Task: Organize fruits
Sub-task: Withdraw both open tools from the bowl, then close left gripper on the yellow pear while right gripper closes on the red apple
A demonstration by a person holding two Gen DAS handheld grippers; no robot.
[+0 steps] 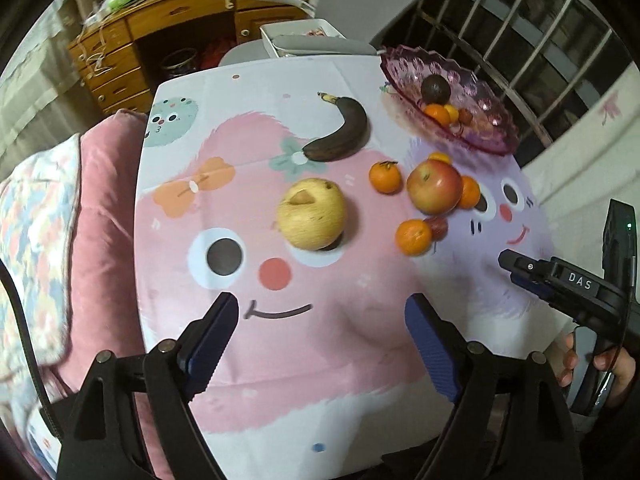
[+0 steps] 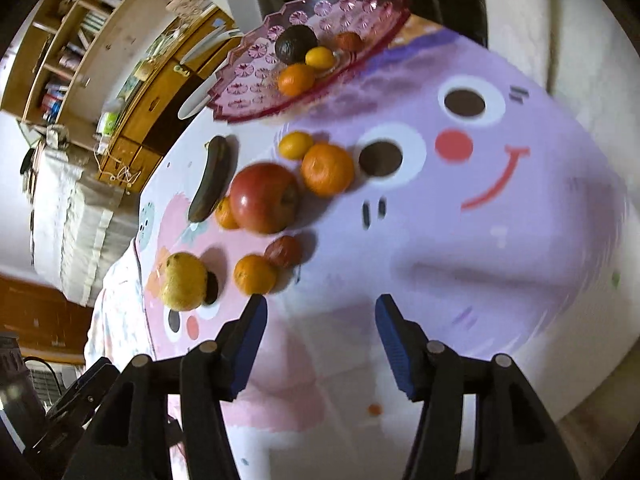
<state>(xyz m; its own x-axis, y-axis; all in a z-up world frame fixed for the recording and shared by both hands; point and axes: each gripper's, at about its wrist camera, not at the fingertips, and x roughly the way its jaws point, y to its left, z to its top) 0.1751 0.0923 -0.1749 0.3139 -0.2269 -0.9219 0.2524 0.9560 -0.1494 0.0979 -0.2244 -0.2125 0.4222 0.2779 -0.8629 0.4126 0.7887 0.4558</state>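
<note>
On the cartoon-printed tablecloth (image 1: 248,364), loose fruit waits to be gathered: at the left a large yellow pear (image 1: 312,214), beyond it a blackened banana (image 1: 340,130), then small orange tangerines (image 1: 385,177) around a red apple (image 1: 435,187), and far right the pink glass bowl (image 1: 486,136), already holding a few pieces. The left gripper (image 1: 320,320) hovers near the pear, jaws wide apart and empty; the right gripper (image 2: 318,318) is likewise spread and empty beside the nearest tangerine (image 2: 255,274). Collecting seems partway done; next, one claw should probably close on a fruit and carry it to the bowl.
</note>
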